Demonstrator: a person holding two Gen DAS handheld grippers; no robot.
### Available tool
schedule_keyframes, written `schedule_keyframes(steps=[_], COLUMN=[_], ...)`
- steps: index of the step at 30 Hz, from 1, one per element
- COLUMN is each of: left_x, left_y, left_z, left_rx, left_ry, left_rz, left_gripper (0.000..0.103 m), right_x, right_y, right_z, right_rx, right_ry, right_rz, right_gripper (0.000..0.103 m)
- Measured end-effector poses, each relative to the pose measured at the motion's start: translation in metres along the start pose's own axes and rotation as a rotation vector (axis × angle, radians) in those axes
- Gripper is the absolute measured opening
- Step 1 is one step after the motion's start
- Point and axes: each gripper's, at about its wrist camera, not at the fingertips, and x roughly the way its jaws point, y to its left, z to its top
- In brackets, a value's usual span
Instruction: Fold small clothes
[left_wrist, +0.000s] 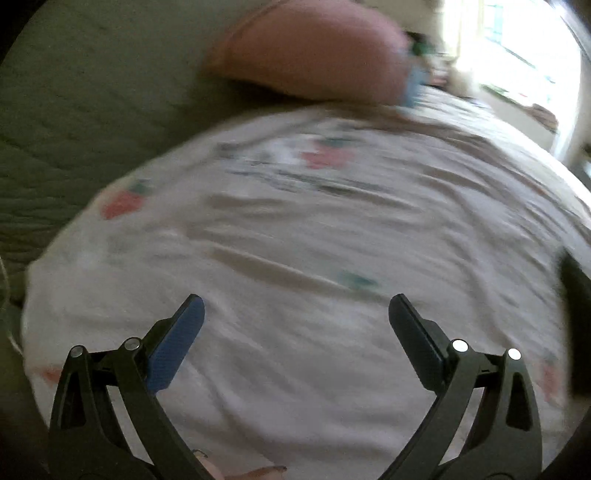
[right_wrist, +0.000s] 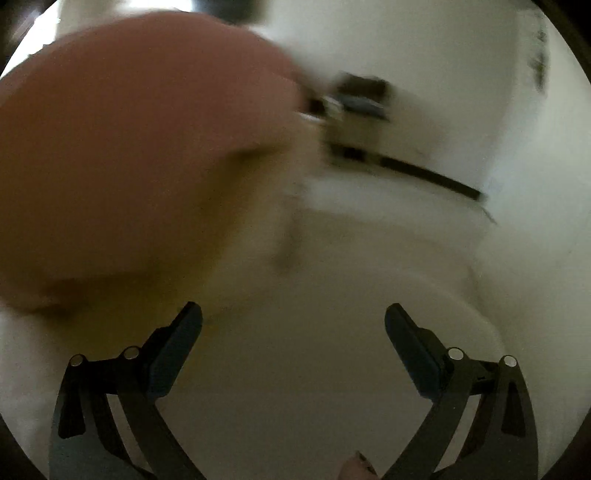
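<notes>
**Bright window, dim bedding, blurred walls**

From my left wrist feed I see an olive-green quilted bedspread (left_wrist: 66, 122) filling the upper left, its stitching faintly visible. At the top right a window (left_wrist: 524, 48) glares white and washes out everything near it. A pink pillow (left_wrist: 314, 51) lies on the bedspread. My right wrist feed is badly smeared: a pale wall (right_wrist: 443, 74) carries a dark strip (right_wrist: 424, 173) I cannot identify.
</notes>
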Motion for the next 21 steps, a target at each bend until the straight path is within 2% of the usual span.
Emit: schedule_keyframes(steps=[2, 5, 7, 8, 9, 12, 21], left_x=[0.028, 0.066, 0.089, 0.104, 0.114, 0.112, 0.112], left_y=[0.026, 0.055, 0.067, 0.072, 0.073, 0.08, 0.079], left_z=[0.017, 0.037, 0.041, 0.039, 0.033, 0.03, 0.031], left_rx=[-0.012, -0.045, -0.049, -0.026, -0.005, -0.03, -0.021], left_ry=[0.044, 0.087, 0.099, 0.134, 0.162, 0.126, 0.133], left_rz=[0.062, 0.099, 0.127, 0.168, 0.17, 0.132, 0.144], left_gripper=[0.094, 0.094, 0.094, 0.094, 0.095, 0.095, 0.095], right_x=[0.028, 0.051, 0.049, 0.048, 0.045, 0.046, 0.045], right_y=[-0.025, -0.046, -0.051, -0.05, -0.048, -0.055, -0.046], right_z=[-0.003, -0.018, -0.022, -0.023, -0.024, -0.024, -0.015], right_rx=[0.096, 0.182, 0.198, 0.185, 0.176, 0.208, 0.2], right_ry=[0.103, 0.182, 0.175, 0.178, 0.171, 0.176, 0.179], right_rz=[-0.028, -0.072, -0.055, -0.07, -0.082, -0.044, -0.051], right_gripper=[0.098, 0.099, 0.099, 0.099, 0.099, 0.099, 0.099])
